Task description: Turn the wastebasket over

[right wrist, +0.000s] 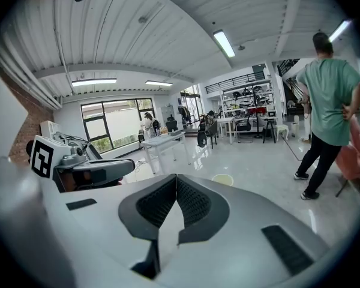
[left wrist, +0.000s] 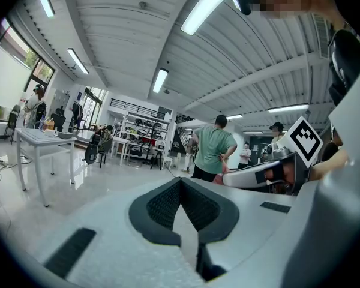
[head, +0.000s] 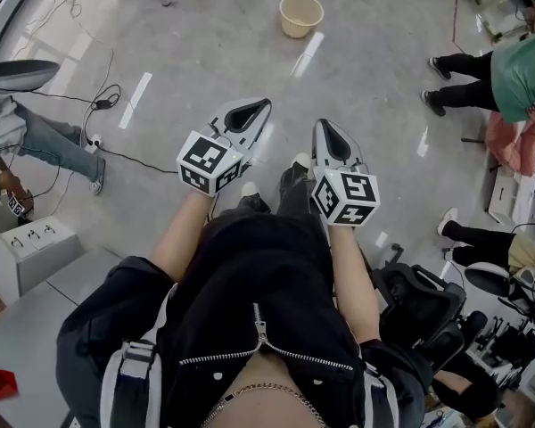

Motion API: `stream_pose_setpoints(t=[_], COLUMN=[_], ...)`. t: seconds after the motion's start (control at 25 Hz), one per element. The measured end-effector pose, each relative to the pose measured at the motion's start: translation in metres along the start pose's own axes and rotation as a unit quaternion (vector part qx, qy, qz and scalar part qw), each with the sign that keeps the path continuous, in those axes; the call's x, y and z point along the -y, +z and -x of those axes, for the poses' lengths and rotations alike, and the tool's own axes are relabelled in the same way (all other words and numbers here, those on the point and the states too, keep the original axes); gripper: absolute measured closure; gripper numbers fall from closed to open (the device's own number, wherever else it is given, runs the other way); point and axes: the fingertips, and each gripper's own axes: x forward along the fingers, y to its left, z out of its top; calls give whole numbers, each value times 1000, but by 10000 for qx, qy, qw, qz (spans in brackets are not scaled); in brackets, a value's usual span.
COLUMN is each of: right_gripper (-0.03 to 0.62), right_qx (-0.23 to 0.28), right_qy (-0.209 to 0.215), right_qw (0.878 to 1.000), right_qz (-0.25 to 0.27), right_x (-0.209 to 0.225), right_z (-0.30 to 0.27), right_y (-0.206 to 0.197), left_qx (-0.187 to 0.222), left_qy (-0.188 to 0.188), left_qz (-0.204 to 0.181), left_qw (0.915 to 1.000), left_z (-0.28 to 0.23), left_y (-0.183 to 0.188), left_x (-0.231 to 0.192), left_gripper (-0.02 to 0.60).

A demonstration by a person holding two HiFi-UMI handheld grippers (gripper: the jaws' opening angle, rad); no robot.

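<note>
The left claw (head: pixel 259 107) and right claw (head: pixel 326 127) were held side by side, both shut and empty. The wastebasket (head: pixel 300 14) was seen upright on the floor (head: pixel 205 52), well apart.

The wastebasket (head: pixel 300 15) is a round, cream-coloured pail. It stands upright on the floor, open mouth up, at twelve o'clock, well ahead.
</note>
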Motion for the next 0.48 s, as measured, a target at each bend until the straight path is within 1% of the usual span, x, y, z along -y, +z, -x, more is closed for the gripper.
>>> stream_pose_setpoints(t=[0.24,0.48], right_gripper=[583,583], right_qx=[-74,-128], right_qy=[16,188], right_qw=[9999,9997], right_qz=[-83,-116], right_x=[9,16], right_z=[-6,-24], right_y=[-2,-2], left_qx=[-98,-157], left_qy=[4,153], left_qz=[32,18], left_qw=[9999,9998], left_z=[-9,-19], left_y=[-4,-6], left_x=[-1,-12], left_gripper=[577,578])
